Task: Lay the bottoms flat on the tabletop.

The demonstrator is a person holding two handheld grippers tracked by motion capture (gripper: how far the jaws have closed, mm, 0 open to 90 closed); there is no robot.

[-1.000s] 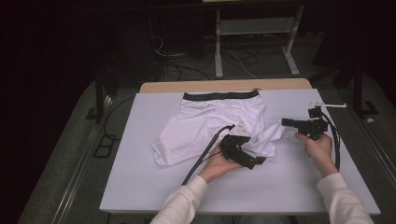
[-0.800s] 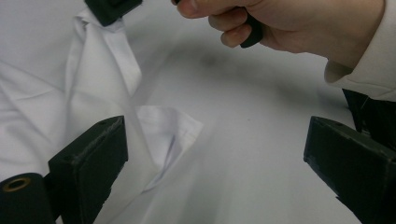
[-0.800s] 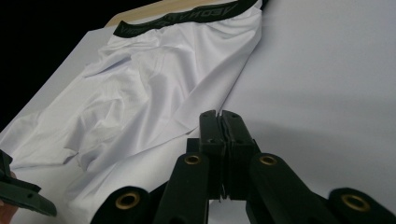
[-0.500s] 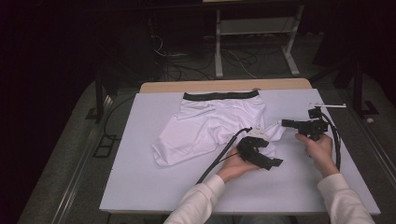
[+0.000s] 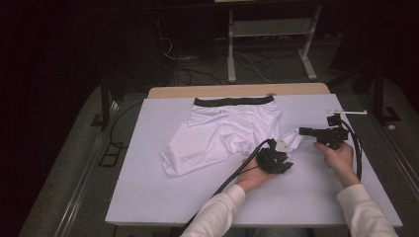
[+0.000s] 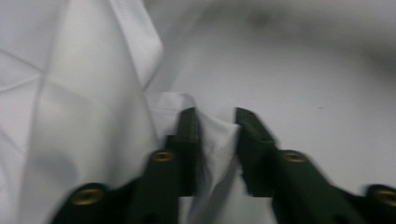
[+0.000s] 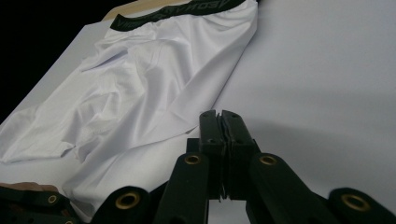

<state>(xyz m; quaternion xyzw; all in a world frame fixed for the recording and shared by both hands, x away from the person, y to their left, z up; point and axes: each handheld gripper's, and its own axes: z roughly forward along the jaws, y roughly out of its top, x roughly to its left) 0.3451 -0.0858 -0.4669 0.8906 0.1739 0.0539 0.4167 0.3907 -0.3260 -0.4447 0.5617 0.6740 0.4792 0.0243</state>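
White shorts [image 5: 222, 133] with a black waistband [image 5: 232, 101] lie crumpled on the white table top [image 5: 173, 197]. My left gripper [image 5: 282, 160] is low at the shorts' right leg end. In the left gripper view its jaws [image 6: 217, 116] have just been closing, and a fold of the white cloth [image 6: 215, 140] is pinched between them. My right gripper [image 5: 302, 131] is held just right of that leg end, pointing left. The right gripper view shows it [image 7: 219, 114] shut with its jaws pressed together, the shorts [image 7: 154, 79] spread beyond and to the left.
A thin white stick [image 5: 348, 112] lies near the table's right back corner. A wooden edge [image 5: 237, 90] runs behind the white top. On the dark floor beyond stand a metal frame [image 5: 267, 49] and loose cables [image 5: 197, 74]. Black cables trail from both grippers.
My left gripper has moved right and down to the shorts' leg end, and its jaws have closed on a fold of cloth. The right hand has stayed put.
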